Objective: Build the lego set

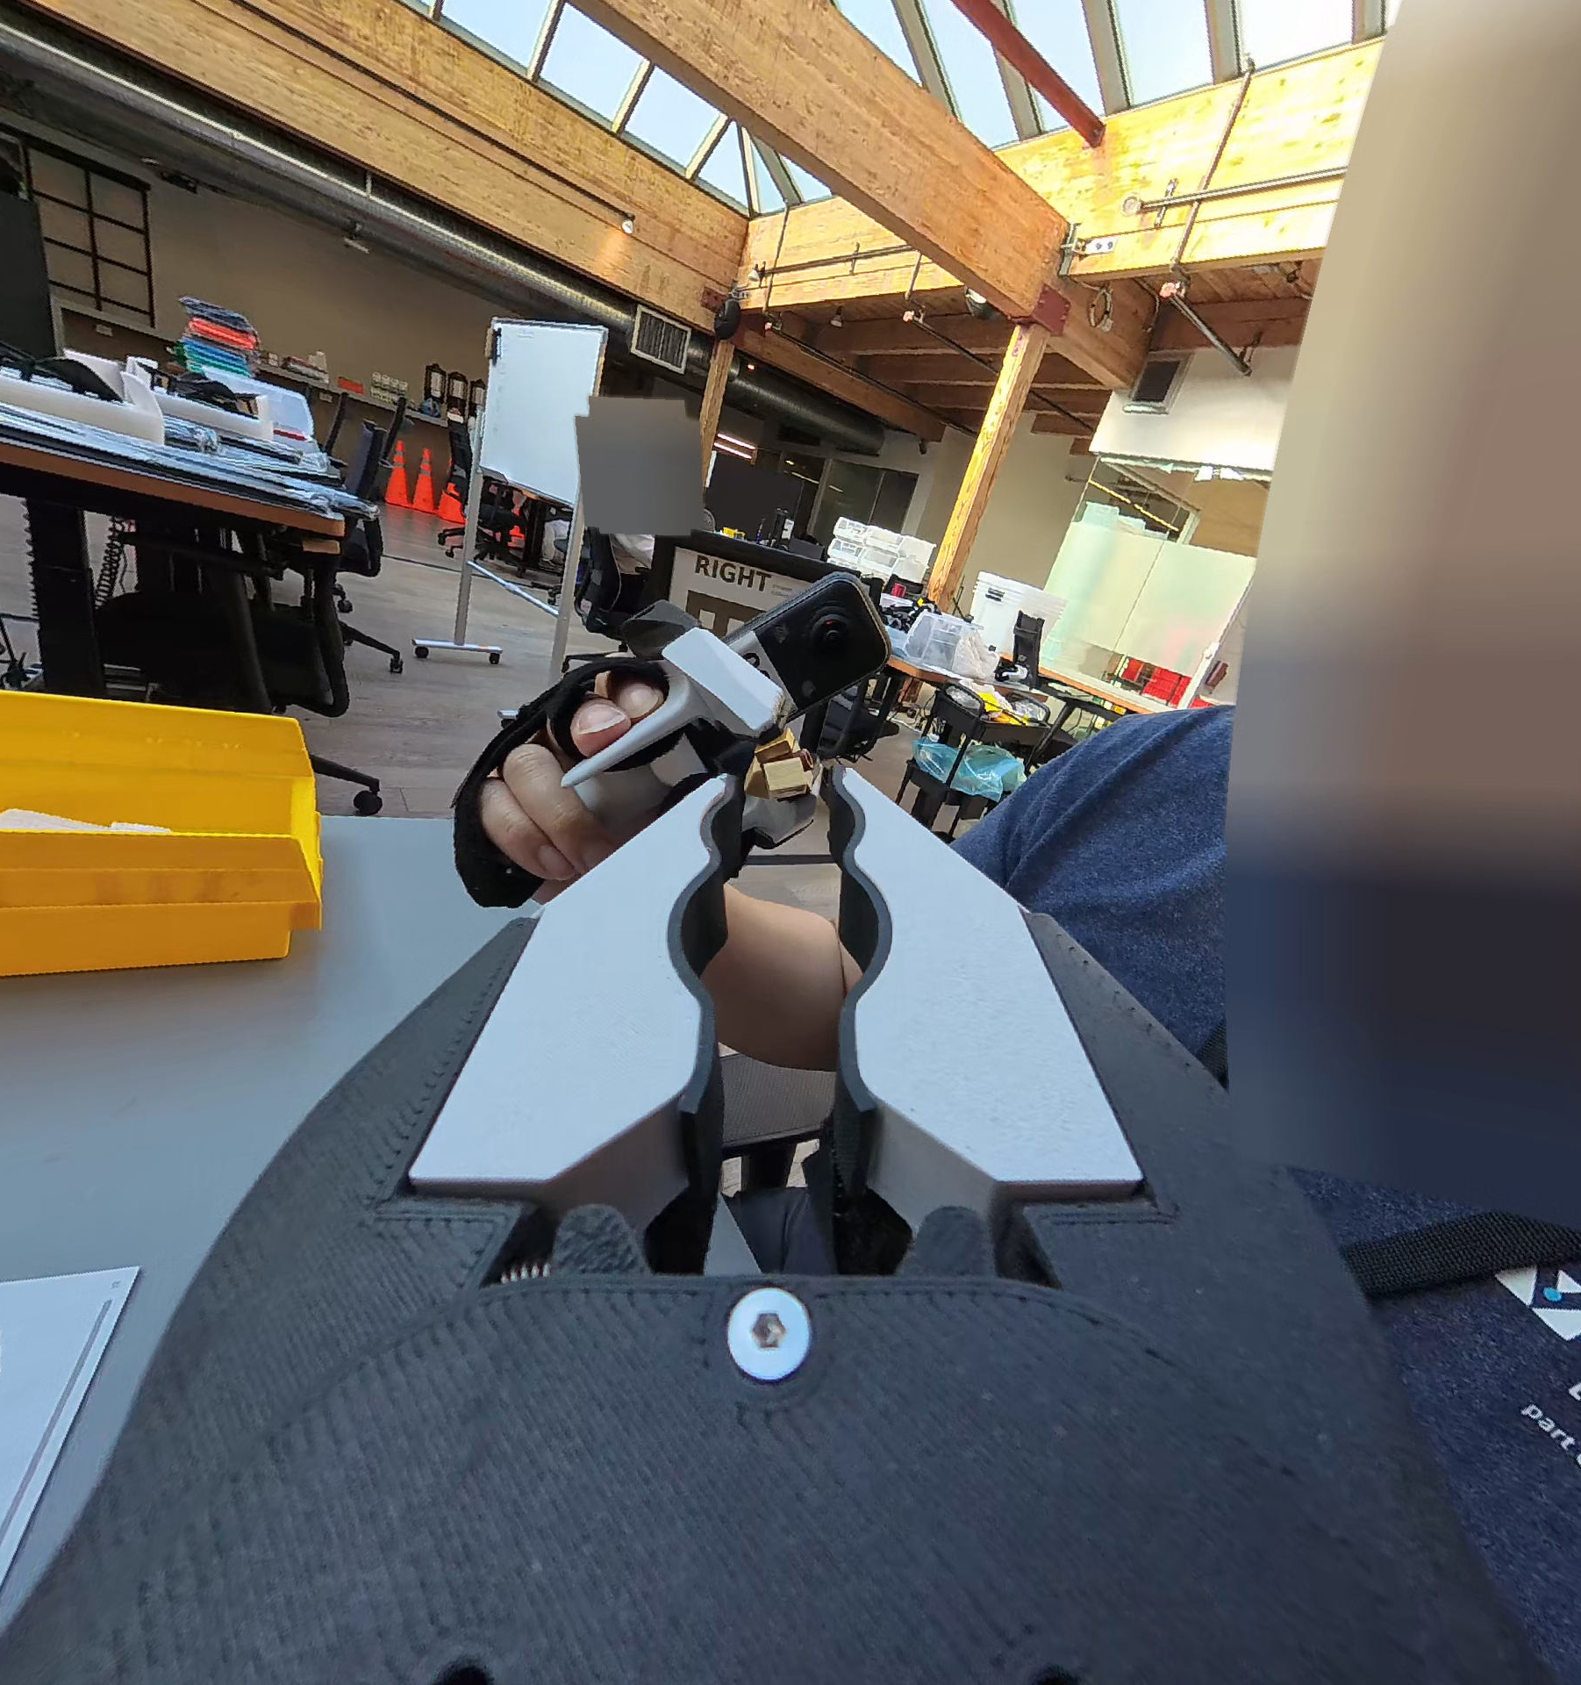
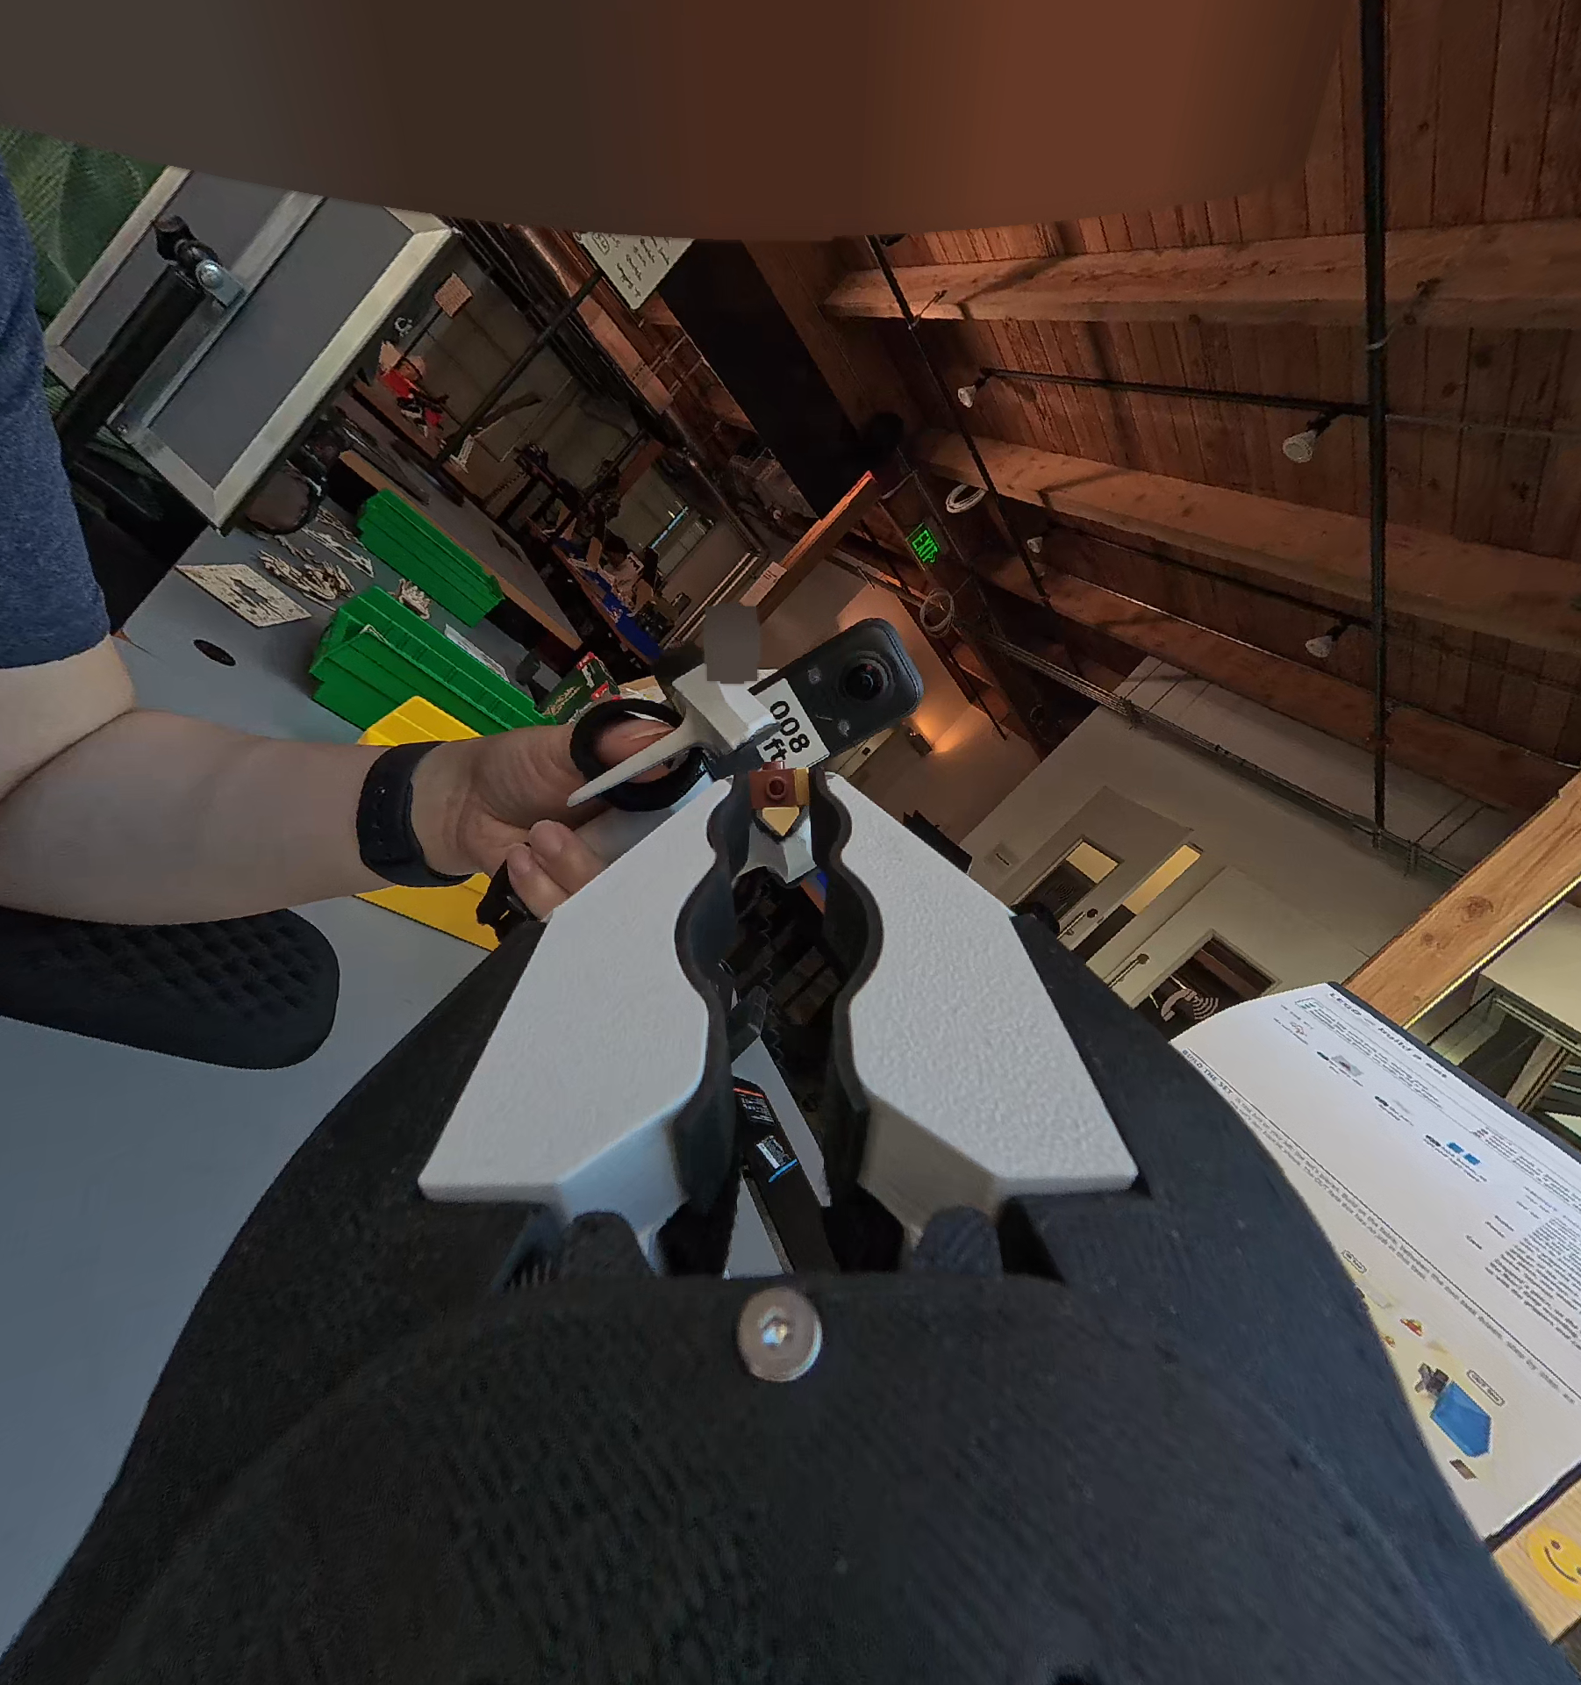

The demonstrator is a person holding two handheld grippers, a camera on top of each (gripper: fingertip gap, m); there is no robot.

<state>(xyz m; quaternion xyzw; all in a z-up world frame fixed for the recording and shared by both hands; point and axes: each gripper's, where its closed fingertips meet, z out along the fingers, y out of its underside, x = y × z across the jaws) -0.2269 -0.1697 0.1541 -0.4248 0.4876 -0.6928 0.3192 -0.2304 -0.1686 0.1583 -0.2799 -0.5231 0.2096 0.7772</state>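
Above the desk (image 1: 176, 1094), lifted into the air, the two claws meet tip to tip. The left claw (image 1: 780, 782) is clenched on the small lego assembly (image 1: 782, 773), a cluster of tan and brown pieces. The right claw (image 2: 775, 807), which comes from the opposite side, seems to grasp the same cluster at its brown part. So the task's thing is between the two pairs of tips and not on the desk.

I judge that the step in hand is to press one piece onto the other. To do it well, the studs must line up before any force comes. The push should go straight along the fingers, not at an angle, because such small pieces turn easily in the pads. A slow squeeze is safer than a quick one. If one claw loosens too early, the cluster may drop down to the desk.

Behind the tips, the person's right hand (image 1: 541, 821) holds the handle of the opposite tool. Farther out, a yellow bin (image 1: 130, 821) stands on the desk, and an instruction sheet (image 2: 1452, 1185) lies at the person's right side.
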